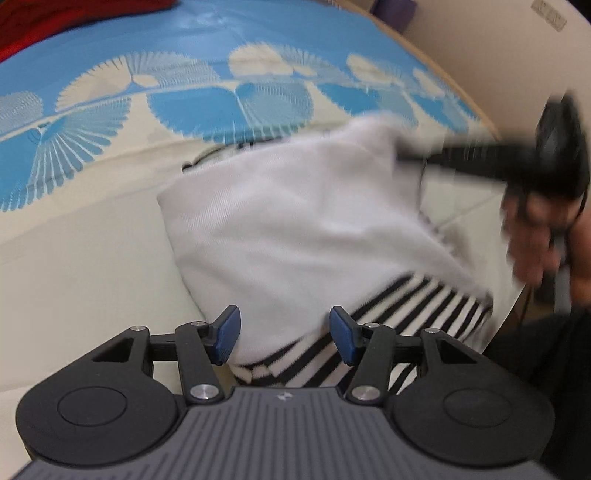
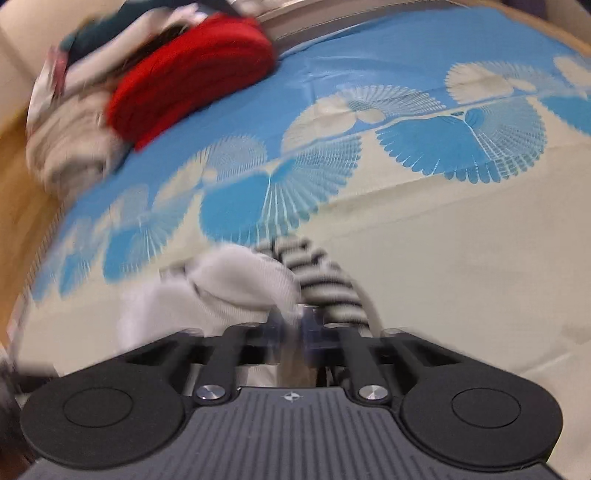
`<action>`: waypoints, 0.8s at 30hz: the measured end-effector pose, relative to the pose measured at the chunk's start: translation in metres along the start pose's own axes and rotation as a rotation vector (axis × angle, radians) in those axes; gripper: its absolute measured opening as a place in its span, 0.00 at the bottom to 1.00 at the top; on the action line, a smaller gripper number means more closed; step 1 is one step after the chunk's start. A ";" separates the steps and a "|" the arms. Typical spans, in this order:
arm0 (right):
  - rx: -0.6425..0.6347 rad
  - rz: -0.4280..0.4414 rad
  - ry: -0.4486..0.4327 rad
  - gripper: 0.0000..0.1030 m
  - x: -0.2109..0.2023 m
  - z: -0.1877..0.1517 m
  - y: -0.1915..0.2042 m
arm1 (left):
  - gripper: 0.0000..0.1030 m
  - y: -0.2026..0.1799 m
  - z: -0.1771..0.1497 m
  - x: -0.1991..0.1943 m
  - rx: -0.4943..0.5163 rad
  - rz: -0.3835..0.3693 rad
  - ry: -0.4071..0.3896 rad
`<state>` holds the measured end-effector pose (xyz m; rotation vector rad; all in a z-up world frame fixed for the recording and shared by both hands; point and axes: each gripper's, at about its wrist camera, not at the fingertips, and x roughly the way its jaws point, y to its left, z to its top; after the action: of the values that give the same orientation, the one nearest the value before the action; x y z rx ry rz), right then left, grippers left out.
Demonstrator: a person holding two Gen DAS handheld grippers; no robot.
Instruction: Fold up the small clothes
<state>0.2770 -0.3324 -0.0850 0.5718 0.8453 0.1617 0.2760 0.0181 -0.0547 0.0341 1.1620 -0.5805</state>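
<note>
A small garment, white on top with black-and-white stripes below, lies on the blue and cream patterned cloth. My left gripper is open, its blue pads either side of the garment's near edge. My right gripper is shut on the garment and holds a bunched corner, white and striped. In the left wrist view the right gripper shows blurred at the garment's far right corner, with the hand behind it.
A pile of clothes with a folded red piece on top sits at the far left of the cloth. The red piece also shows in the left wrist view. The wooden table edge runs along the left.
</note>
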 end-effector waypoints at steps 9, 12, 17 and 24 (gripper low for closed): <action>0.069 -0.370 0.110 0.09 0.049 0.007 -0.026 | 0.62 -0.027 -0.011 0.018 0.109 0.012 0.051; 0.073 -0.432 0.089 0.14 0.045 0.005 -0.032 | 0.63 -0.027 -0.013 0.023 0.117 0.034 0.075; 0.202 -0.083 0.052 0.39 0.004 -0.001 -0.046 | 0.63 -0.016 -0.006 0.011 0.061 0.023 0.035; 0.068 0.021 0.204 0.46 -0.017 -0.024 -0.036 | 0.63 -0.001 0.003 -0.006 -0.043 0.040 -0.028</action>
<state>0.2451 -0.3588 -0.1058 0.6350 1.0460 0.2134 0.2771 0.0189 -0.0482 0.0121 1.1442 -0.5192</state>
